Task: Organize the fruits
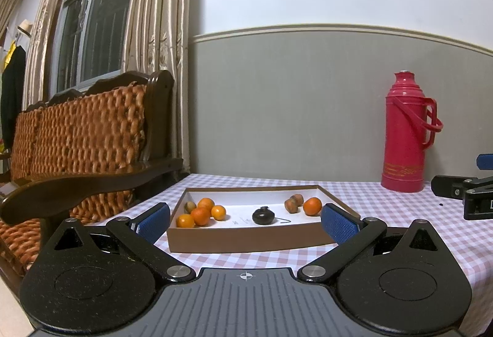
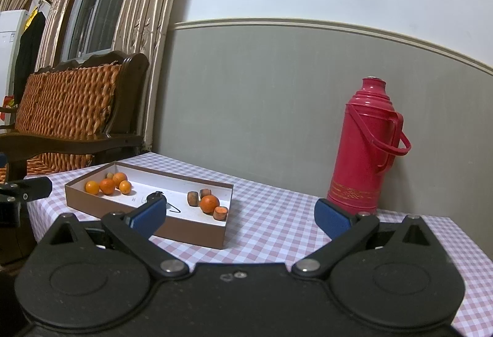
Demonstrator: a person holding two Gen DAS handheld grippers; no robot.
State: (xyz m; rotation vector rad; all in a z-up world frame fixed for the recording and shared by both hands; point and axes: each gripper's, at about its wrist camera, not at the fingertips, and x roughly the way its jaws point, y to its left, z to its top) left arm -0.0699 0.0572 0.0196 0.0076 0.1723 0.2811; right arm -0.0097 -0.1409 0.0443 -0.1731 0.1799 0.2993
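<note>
Fruit sits in a shallow brown box (image 1: 252, 240) on a checked tablecloth (image 2: 277, 223); four oranges (image 1: 200, 215) cluster at the box's nine o'clock end, with a small brownish fruit behind them; a lone orange (image 1: 312, 205) lies at three o'clock beside two brown pieces (image 1: 294, 202), and the right wrist view shows a cut orange-coloured piece (image 2: 220, 213) near that corner; a dark round fruit (image 1: 263, 215) rests near the middle. The left gripper (image 1: 246, 221) hangs short of the box at its six o'clock side, fingers spread wide and empty; the right gripper (image 2: 240, 215) is likewise wide and empty, off toward the box's four o'clock corner. Sorting looks barely begun, judging by the mixed group at three o'clock. Risks from here: round oranges may roll when nudged by a pad; a low approach could catch the box wall and shove the light box; a wide swing to the right could strike the red flask (image 2: 366, 146) standing at two o'clock.
</note>
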